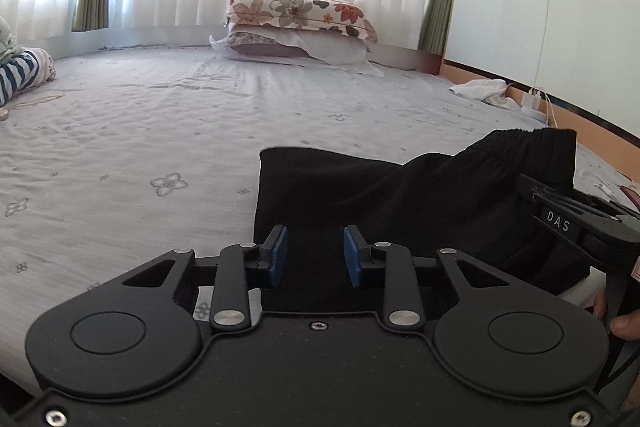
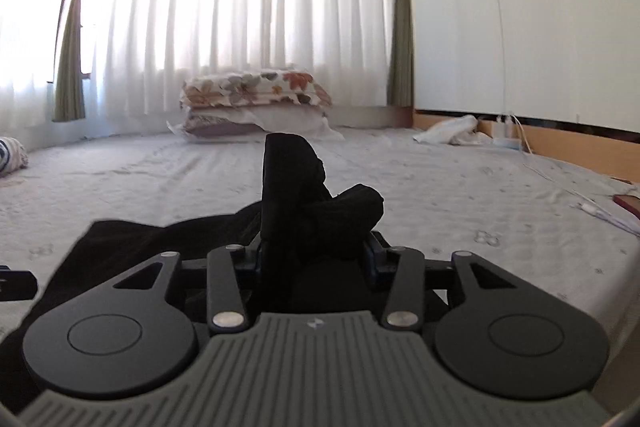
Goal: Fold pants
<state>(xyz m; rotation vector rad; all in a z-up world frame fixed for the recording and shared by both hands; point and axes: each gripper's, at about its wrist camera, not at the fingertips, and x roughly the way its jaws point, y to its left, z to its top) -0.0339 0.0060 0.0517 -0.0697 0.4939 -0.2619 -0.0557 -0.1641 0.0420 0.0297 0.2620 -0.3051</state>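
Soft black knit pants (image 1: pixel 360 195) on the pale floral bedsheet (image 1: pixel 160 131).
Right tool (image 2: pixel 316 251) pinched a bunched fold; left tool (image 1: pixel 315 255) stood wide over limp, light cloth, best taken at the elastic waistband (image 1: pixel 532 147).

Left hand-held gripper (image 1: pixel 315 253) low, blue pads apart, right hand-held gripper (image 2: pixel 316 247) clamped on bunched fabric
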